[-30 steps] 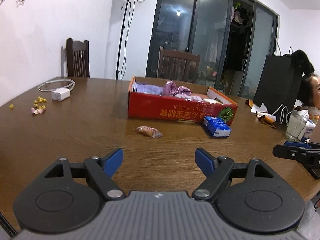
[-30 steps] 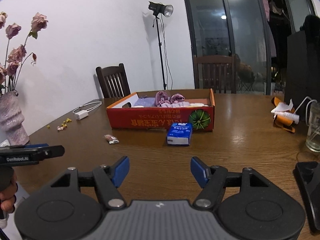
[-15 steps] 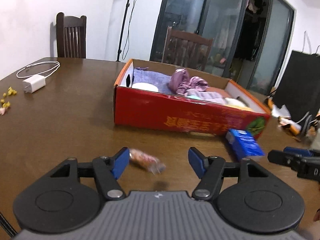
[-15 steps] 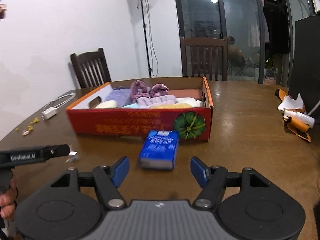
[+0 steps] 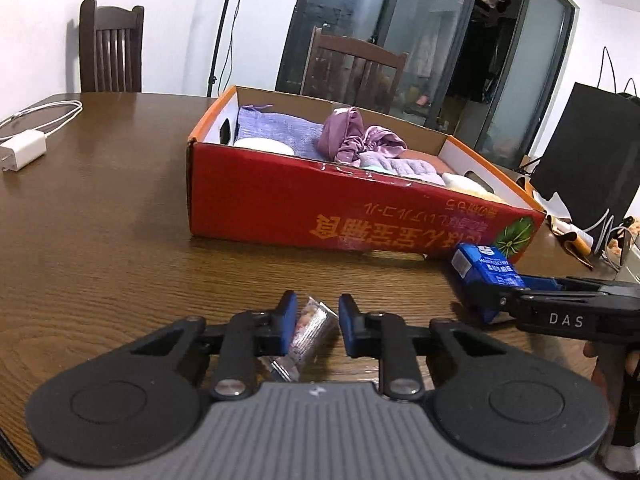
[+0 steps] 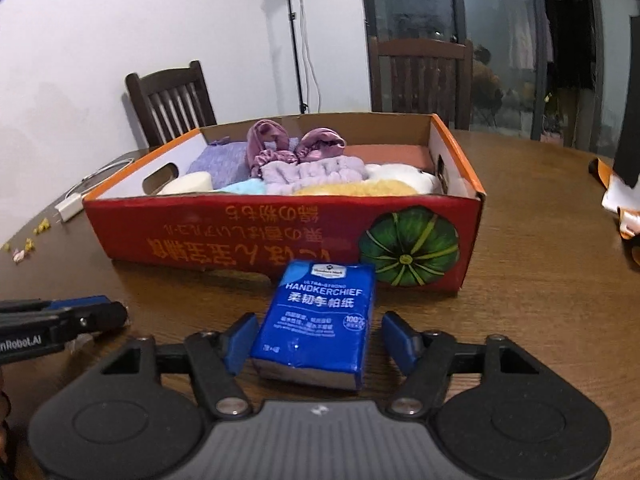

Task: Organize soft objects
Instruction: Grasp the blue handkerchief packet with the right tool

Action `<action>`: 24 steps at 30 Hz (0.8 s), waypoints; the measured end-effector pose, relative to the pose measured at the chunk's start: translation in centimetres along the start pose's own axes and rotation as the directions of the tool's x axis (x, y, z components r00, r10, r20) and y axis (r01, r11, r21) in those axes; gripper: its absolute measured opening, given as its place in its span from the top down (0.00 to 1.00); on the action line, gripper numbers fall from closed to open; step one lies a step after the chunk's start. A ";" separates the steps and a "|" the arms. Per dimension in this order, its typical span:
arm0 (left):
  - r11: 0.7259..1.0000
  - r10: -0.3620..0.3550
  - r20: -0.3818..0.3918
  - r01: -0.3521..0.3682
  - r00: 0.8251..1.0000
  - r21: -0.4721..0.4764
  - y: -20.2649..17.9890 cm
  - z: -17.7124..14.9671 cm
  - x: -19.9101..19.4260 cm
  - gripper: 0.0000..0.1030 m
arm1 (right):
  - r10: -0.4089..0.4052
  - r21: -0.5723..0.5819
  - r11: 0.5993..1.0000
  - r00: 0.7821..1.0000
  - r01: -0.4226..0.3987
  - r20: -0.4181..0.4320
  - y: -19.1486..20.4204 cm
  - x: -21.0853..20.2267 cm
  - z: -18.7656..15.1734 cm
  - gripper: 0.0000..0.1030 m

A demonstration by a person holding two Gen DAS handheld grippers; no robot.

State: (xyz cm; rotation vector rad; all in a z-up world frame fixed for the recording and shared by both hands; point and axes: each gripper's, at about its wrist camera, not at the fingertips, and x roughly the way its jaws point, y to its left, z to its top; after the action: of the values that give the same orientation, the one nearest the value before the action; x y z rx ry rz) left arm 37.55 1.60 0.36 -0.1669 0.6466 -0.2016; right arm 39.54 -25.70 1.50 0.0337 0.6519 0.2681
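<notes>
A red cardboard box [image 5: 320, 208] stands on the wooden table and holds purple cloths, a scrunchie and pale soft items; it also shows in the right wrist view [image 6: 280, 224]. My left gripper [image 5: 318, 314] has its jaws narrowed around a small clear snack wrapper [image 5: 310, 330] on the table; a small gap shows on the right side. My right gripper [image 6: 320, 342] is open around a blue handkerchief pack [image 6: 320, 320] lying in front of the box. The pack also shows in the left wrist view [image 5: 486, 270], with the right gripper's fingers on either side of it.
A white charger with cable [image 5: 24, 148] lies at the far left. Small yellow bits [image 6: 28, 240] are scattered on the left of the table. Chairs [image 5: 110, 46] stand behind the table. A black bag [image 5: 580, 148] and orange wrappers [image 6: 624, 216] are at the right.
Both grippers moved forward and down to the table. The left jaws narrowed around the wrapper. The right gripper now straddles the blue pack.
</notes>
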 end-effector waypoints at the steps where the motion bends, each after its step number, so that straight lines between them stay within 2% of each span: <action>1: 1.000 0.000 0.000 0.000 1.000 -0.001 0.0 0.1 0.1 0.78 | 0.006 0.000 1.000 1.000 -0.006 0.002 0.0 0.0 0.0 0.43; 7: 1.000 -0.003 -0.001 0.003 1.000 -0.007 0.0 0.1 0.1 0.79 | 0.008 -0.006 1.000 1.000 -0.008 0.016 0.0 0.0 -0.1 0.44; 13: 0.999 -0.036 -0.004 0.036 0.999 -0.019 0.2 0.2 0.4 0.80 | 0.003 -0.009 1.000 1.000 -0.003 0.013 0.0 0.1 -0.1 0.44; 16: 1.000 -0.018 0.002 0.018 1.000 -0.005 0.1 -0.1 -0.2 0.80 | -0.002 -0.006 1.000 1.000 0.002 0.017 0.1 -0.1 -0.2 0.46; 18: 1.000 -0.023 0.014 0.023 1.000 0.001 -0.1 -0.8 -1.8 0.80 | -0.013 -0.002 1.000 1.000 0.013 0.014 0.3 -1.0 -0.9 0.46; 24: 0.999 -0.027 0.121 0.029 0.992 -0.016 -0.7 -3.0 -9.5 0.80 | 0.053 -0.002 0.999 0.998 -0.053 0.039 2.2 -7.2 -4.5 0.46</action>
State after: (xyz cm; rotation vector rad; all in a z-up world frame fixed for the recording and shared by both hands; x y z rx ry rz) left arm 28.16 2.94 3.65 -0.2038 0.5263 -0.2111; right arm 30.78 -25.66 2.45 0.0549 0.6126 0.3180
